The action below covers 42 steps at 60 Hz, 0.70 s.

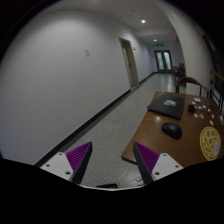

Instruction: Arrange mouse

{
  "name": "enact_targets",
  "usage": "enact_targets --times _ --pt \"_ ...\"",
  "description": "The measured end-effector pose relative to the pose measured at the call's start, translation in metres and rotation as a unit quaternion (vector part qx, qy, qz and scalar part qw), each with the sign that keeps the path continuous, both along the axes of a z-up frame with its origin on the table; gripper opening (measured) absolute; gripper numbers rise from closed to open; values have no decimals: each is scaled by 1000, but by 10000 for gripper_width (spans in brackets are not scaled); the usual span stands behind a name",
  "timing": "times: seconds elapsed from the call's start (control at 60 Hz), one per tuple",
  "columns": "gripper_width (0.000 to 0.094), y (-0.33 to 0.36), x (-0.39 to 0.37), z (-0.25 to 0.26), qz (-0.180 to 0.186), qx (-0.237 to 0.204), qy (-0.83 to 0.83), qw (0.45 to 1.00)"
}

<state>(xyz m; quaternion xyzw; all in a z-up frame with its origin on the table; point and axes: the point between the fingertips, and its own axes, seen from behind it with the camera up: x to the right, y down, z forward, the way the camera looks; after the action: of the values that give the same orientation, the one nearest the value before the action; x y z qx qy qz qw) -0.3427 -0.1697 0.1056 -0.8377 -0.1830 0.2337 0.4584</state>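
Gripper (112, 160) fingers apart, empty; mouse (172, 130) beyond, seemingly near table (142, 137) edge.

Wood table (150, 128) w/ sheen; matt black mouse (172, 130); glossy floor (105, 130).

No word, number or brand can be read anywhere in this view. The round yellow disc (209, 141) at the near edge of the wooden table (150, 128) carries dark marks, but they are too small to make out. A green-lit sign (158, 44) glows above the far doors, its lettering illegible.
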Motion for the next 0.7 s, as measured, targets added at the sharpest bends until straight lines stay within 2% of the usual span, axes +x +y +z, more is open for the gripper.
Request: enact_targets --times 0.217,0.267,0.433,0.633,0.7 --pt "830 49 68 -25 -31 44 -64 996" --pt "829 67 93 -36 -48 51 -84 994" --pt "825 134 169 -88 -105 24 -144 984" --pt "851 191 182 -122 -113 -12 -158 981" --pt "825 213 178 -123 -115 -14 -150 982"
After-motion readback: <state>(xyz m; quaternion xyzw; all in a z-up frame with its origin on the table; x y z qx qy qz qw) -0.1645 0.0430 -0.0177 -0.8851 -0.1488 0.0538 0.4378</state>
